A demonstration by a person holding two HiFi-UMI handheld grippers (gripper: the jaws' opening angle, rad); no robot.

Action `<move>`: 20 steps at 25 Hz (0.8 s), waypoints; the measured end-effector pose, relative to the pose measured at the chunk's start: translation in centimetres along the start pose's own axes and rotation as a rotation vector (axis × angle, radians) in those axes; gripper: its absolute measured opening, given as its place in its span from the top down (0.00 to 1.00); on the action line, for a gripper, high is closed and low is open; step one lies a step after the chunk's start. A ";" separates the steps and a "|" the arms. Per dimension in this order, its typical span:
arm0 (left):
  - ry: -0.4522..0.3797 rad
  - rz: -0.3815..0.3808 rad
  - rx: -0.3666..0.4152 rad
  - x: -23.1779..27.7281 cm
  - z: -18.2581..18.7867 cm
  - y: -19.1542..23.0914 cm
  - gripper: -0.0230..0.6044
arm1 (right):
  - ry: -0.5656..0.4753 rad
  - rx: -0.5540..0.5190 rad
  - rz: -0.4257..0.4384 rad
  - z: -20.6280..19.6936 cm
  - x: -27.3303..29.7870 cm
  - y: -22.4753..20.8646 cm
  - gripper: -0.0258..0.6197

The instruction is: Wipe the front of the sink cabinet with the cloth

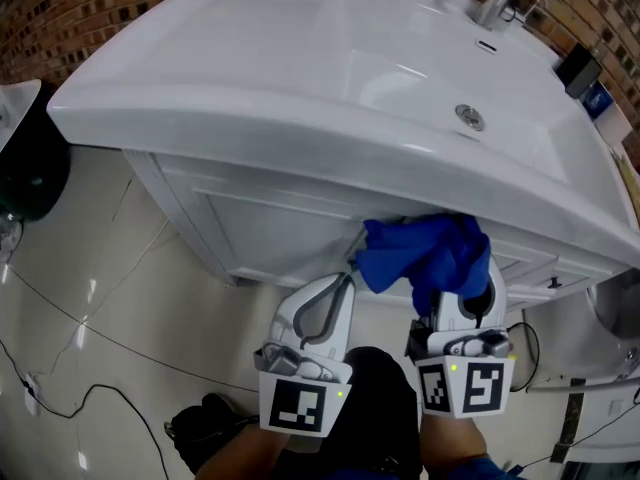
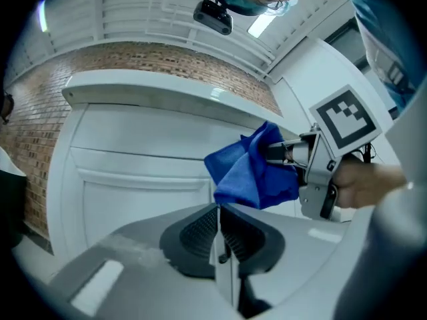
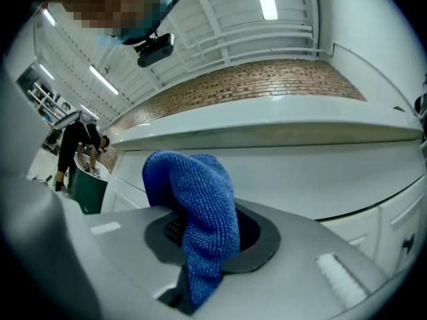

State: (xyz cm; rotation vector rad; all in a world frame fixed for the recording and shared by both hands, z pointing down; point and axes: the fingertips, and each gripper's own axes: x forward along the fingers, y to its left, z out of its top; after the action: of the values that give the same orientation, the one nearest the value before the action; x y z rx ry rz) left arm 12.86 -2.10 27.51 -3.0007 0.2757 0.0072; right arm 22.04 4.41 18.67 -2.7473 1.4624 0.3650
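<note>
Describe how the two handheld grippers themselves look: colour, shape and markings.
The left gripper and the right gripper both have smooth, rounded bodies of pale grey-white plastic. The jaws carry dark ribbed pads. Each gripper bears a white marker cube printed with black square patterns, with a small green light on it.

The pale, glossy tile floor (image 1: 130,268) runs beneath both tongs, and the white sink cabinet (image 1: 260,228) stands on it just ahead of the left gripper (image 1: 338,286) and the right gripper (image 1: 462,303). A thin black cable (image 1: 95,388) trails over the tiles well left of the left gripper, and a dark green bin (image 1: 30,173) stands farther left. On the basin top (image 1: 250,58) beyond the tongs, a faucet (image 1: 495,6) rises at the far edge.
</note>
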 end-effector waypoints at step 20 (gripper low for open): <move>0.062 -0.123 -0.068 2.2 -2.8 -6.1 0.96 | 0.129 -0.130 -0.531 -2.5 -8.7 -23.6 0.85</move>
State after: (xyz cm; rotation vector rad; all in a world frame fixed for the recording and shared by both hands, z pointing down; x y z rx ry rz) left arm 16.12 3.10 31.04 -3.0836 0.0991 -0.0900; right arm 37.19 24.50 20.48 -3.1588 0.6878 0.2759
